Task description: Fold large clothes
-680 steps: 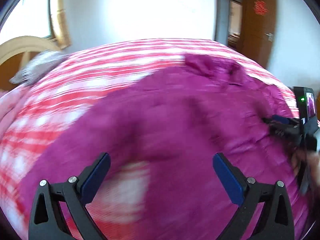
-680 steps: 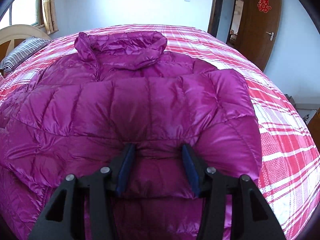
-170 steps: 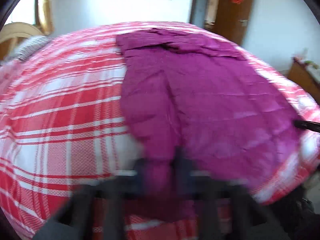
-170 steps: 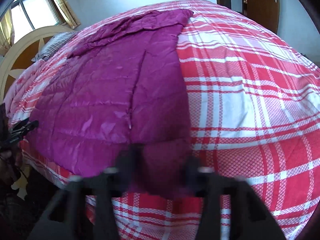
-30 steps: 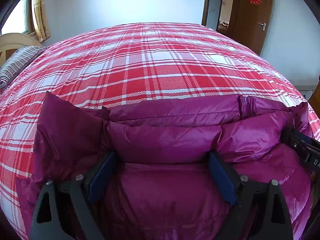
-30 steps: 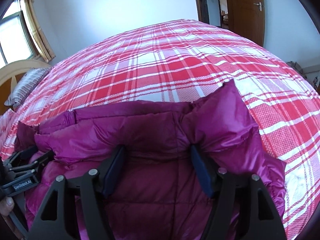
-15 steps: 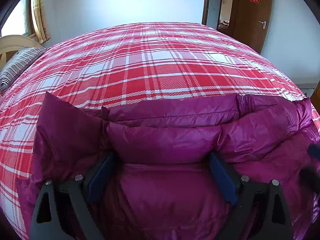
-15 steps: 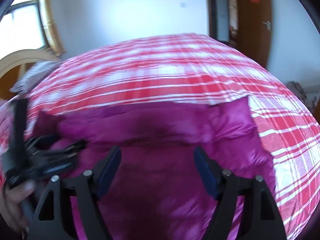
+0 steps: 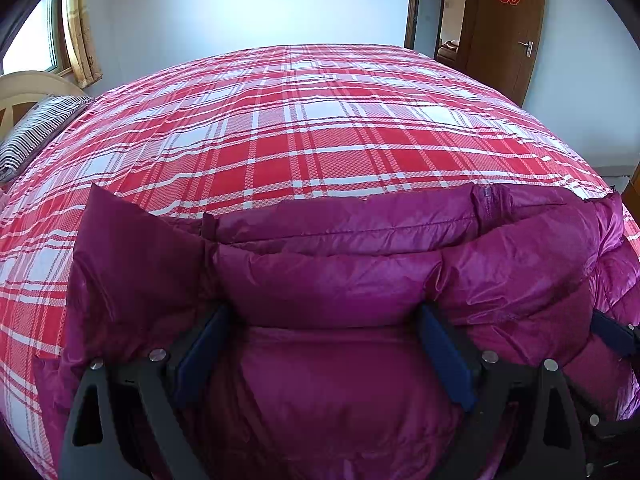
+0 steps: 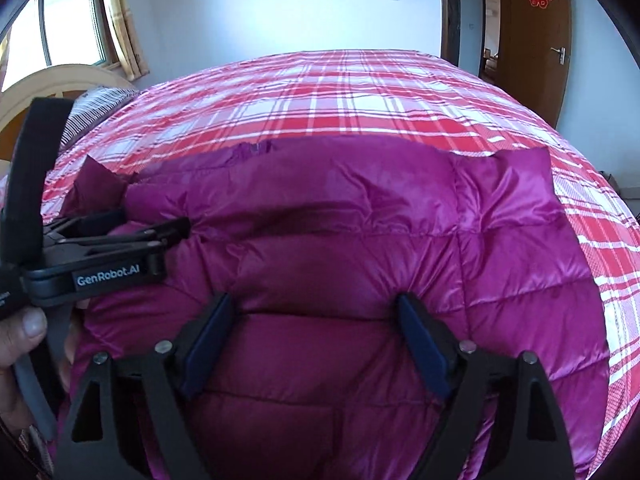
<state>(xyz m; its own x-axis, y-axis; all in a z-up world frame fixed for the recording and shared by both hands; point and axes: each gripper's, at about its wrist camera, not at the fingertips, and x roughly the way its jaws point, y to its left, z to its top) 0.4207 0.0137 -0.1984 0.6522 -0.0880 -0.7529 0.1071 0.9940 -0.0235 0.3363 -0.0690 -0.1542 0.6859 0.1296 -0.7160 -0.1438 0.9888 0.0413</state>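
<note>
With the folded, shiny magenta quilted down jacket (image 10: 340,248) laid on the red plaid bed (image 9: 320,128), the right gripper (image 10: 312,320) is being released, its jaws opening around the padding, while the left gripper (image 9: 320,340) is seen wide astride a puffed fold, its hold not discernible; pressing flat is probably called for next.

Open bedspread ahead, padded bulk close in

Beyond the folded magenta quilted down jacket (image 9: 344,276) the red-and-white plaid bedspread (image 9: 320,120) lies bare to its far edge, free for a pass; a striped pillow (image 9: 36,132) sits at the far left corner (by the pale wooden headboard (image 10: 52,84)). In the right wrist view the left gripper (image 10: 176,230), black, blocks the jacket's left side, a person's hand (image 10: 16,336) behind it
</note>
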